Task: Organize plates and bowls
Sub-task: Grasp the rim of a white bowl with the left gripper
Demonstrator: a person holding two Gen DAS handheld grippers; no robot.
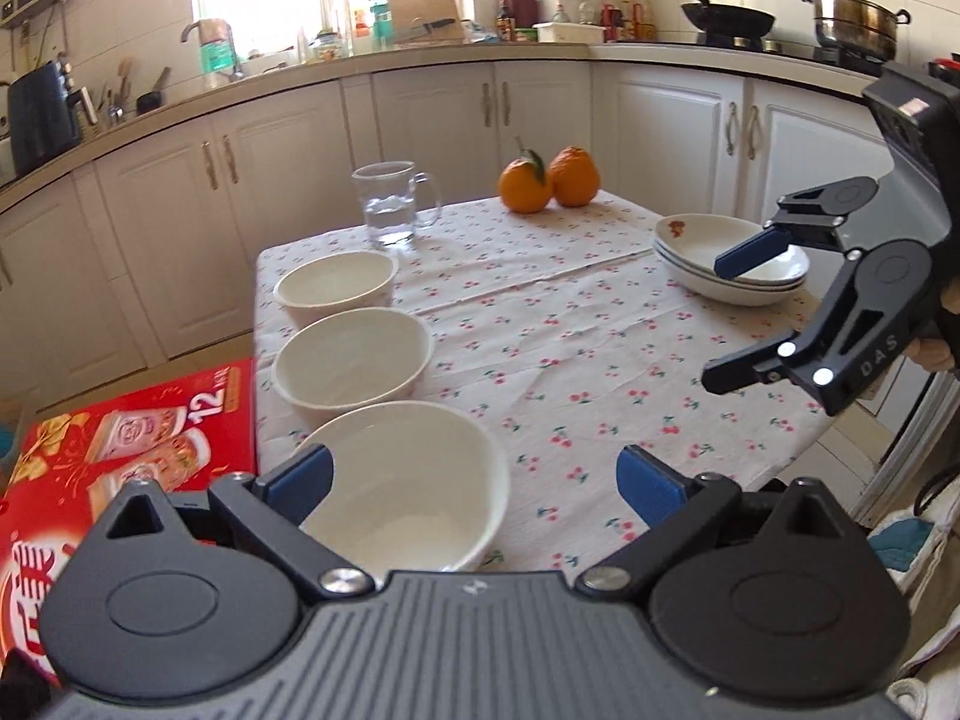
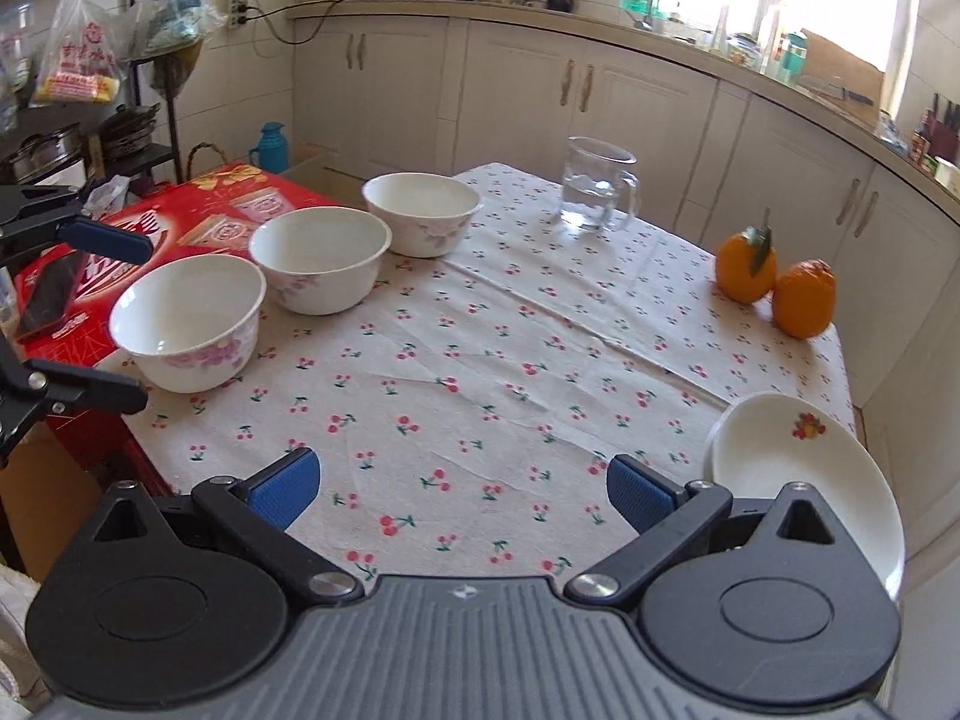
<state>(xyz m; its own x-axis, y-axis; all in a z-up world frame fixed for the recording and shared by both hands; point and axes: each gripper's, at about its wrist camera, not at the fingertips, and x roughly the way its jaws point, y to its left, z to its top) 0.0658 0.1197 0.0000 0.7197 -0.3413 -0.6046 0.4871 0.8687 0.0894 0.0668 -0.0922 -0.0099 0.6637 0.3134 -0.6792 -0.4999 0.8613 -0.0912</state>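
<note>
Home kitchen: white cabinets (image 1: 420, 120), stove with wok (image 1: 726, 17) and pot (image 1: 855, 24), cloth-covered table (image 2: 480, 360).

Three white bowls (image 2: 321, 258) line the bench's (image 2: 480, 372) left edge; stacked plates (image 2: 798, 468) sit at its near right corner, oranges (image 2: 774, 288) beyond.

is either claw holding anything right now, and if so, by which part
Nothing is held. The left claw is open above the nearest bowl; the right claw is open over bare tablecloth.
</note>
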